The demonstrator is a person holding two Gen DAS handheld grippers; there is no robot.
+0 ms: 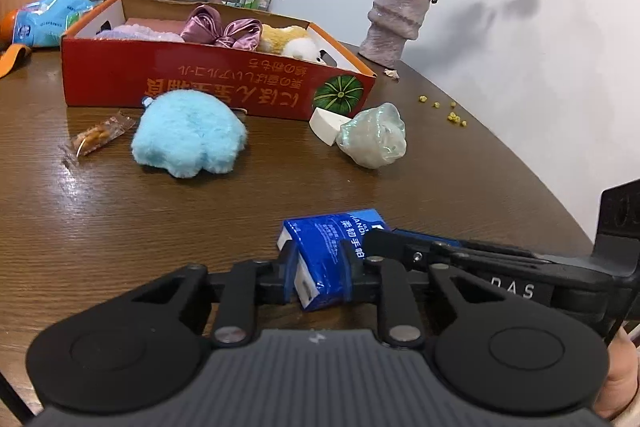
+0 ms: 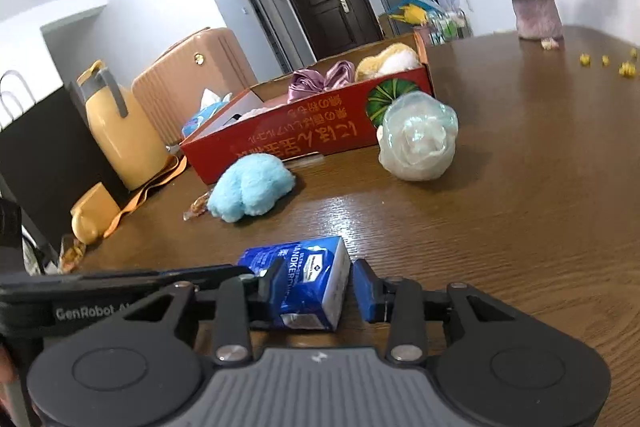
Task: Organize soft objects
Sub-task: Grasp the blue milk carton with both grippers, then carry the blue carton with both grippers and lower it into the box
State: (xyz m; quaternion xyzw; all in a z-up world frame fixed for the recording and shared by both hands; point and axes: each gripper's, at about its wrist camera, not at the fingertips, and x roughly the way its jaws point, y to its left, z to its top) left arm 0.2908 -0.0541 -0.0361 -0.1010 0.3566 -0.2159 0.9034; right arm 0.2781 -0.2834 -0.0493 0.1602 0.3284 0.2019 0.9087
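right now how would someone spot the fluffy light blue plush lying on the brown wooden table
Find the long red cardboard box on the brown wooden table. The fluffy light blue plush lies just outside its printed front wall, beside a clear snack wrapper. Nothing else loose there is blue and furry.
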